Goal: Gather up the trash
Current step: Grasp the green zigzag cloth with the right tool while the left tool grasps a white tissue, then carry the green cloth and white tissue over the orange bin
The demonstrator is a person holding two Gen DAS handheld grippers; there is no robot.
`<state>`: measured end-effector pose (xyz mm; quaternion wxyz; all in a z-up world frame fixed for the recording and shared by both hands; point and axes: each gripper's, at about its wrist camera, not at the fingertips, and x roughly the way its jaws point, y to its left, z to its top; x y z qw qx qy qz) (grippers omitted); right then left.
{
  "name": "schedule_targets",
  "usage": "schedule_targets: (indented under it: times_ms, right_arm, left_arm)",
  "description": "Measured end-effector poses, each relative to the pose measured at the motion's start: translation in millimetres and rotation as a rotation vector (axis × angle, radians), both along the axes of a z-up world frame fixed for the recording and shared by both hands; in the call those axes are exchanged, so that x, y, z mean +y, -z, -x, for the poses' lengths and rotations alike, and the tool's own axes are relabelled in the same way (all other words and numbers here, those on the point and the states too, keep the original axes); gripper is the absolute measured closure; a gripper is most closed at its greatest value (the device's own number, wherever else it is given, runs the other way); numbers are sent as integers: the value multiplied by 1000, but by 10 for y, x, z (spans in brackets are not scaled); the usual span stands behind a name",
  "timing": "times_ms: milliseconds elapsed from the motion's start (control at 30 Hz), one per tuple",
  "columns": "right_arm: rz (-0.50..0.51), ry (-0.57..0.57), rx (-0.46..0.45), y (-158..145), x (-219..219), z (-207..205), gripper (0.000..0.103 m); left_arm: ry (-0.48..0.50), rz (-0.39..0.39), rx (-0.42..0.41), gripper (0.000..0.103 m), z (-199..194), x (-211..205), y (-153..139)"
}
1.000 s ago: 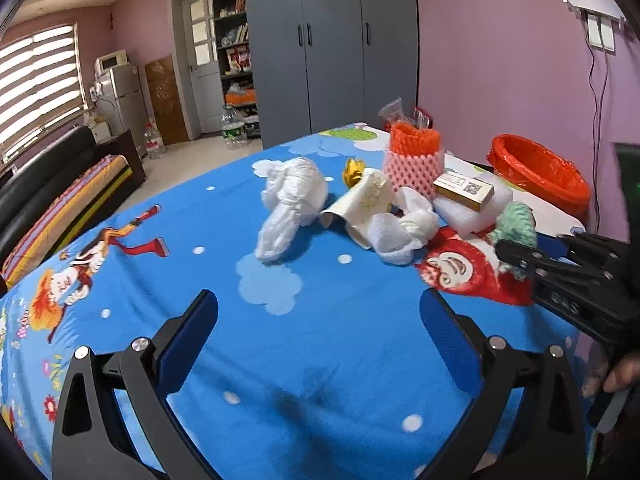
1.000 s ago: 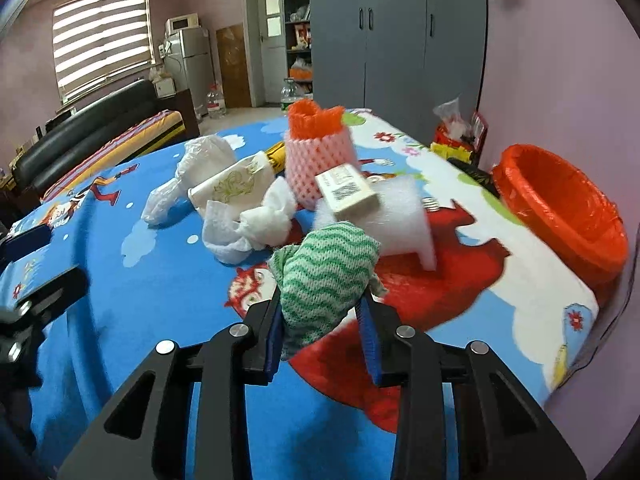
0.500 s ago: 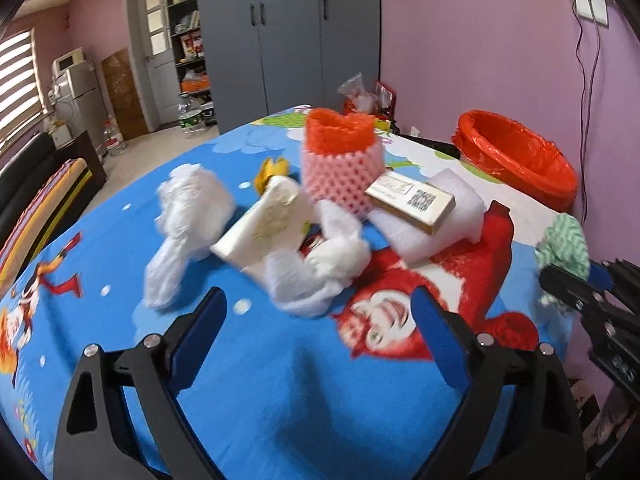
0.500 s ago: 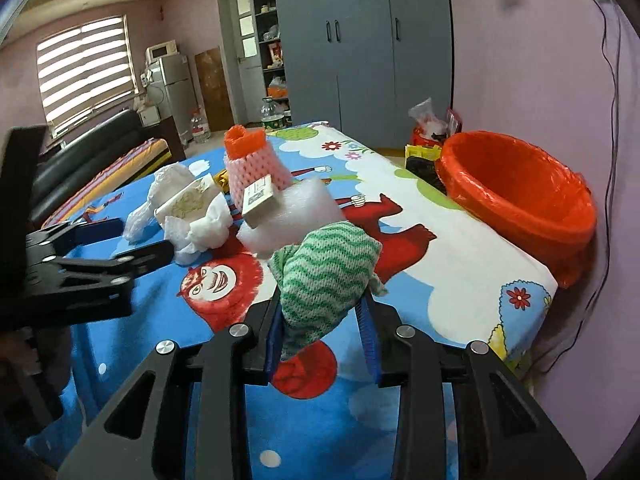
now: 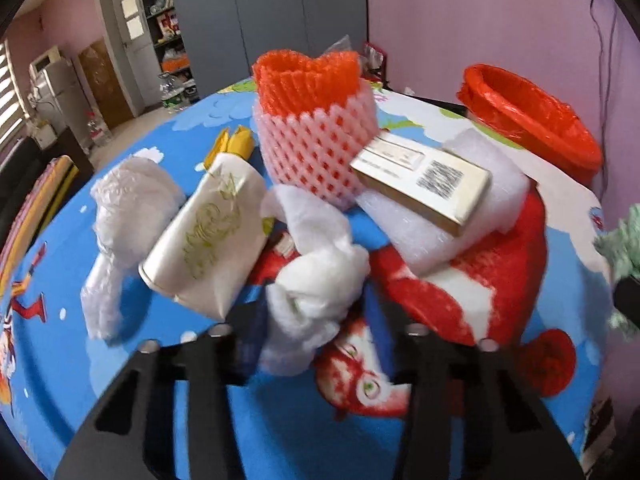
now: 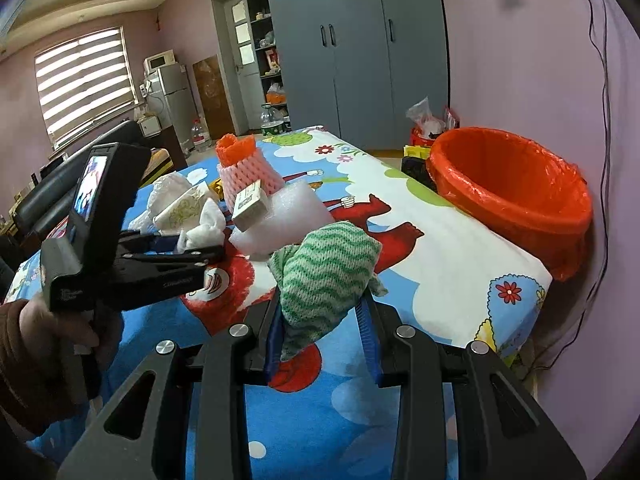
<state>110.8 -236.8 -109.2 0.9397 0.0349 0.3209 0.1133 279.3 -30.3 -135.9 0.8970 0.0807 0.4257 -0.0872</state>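
The right gripper (image 6: 322,340) is clamped on a crumpled green-and-white wavy rag (image 6: 326,268), and the orange-lined bin (image 6: 516,188) sits ahead and to its right, past the bed edge. The left gripper (image 5: 316,328) has its fingers partly closed around a crumpled white tissue wad (image 5: 316,284); a firm pinch isn't clear.

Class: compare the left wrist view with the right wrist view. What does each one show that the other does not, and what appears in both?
Left wrist only: the yellow wrapper in plain sight behind the paper cup, and the white tissue wad up close between the left gripper fingers.

Right wrist only: the window blinds, the whole open mouth of the orange-lined bin, and the green wavy cloth clamped in the right gripper.

Both: the pink foam net, the barcoded box, the white foam sheet and the blue cartoon tablecloth.
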Motion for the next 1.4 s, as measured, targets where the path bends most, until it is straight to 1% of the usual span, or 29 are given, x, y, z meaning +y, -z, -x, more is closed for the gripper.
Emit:
schedule_targets:
  times_ms: [67,167,300,633,933,1400]
  right_arm:
    - [1,0,2,2,6,10,71]
    - [9,-14,-1,-6,60,41,71]
    - [19,-32,-7,-30,146,88,71]
    - [46,-56,-31,-119,286,250,71]
    - [49,-49,-58,-208,272,377,71]
    - [2,-18,-97,-318,60,479,71]
  left_arm:
    - [15,13,-24,67,100,27,-27]
    - [31,56,-57,68,277,86,-110]
    - [36,98,-82,68,510,182,-218]
    - [40,139,-148,68,1069,306,-429]
    - [67,165,-203,68,1333,191,-636]
    - [100,142,-259,68,1447,-43,-805]
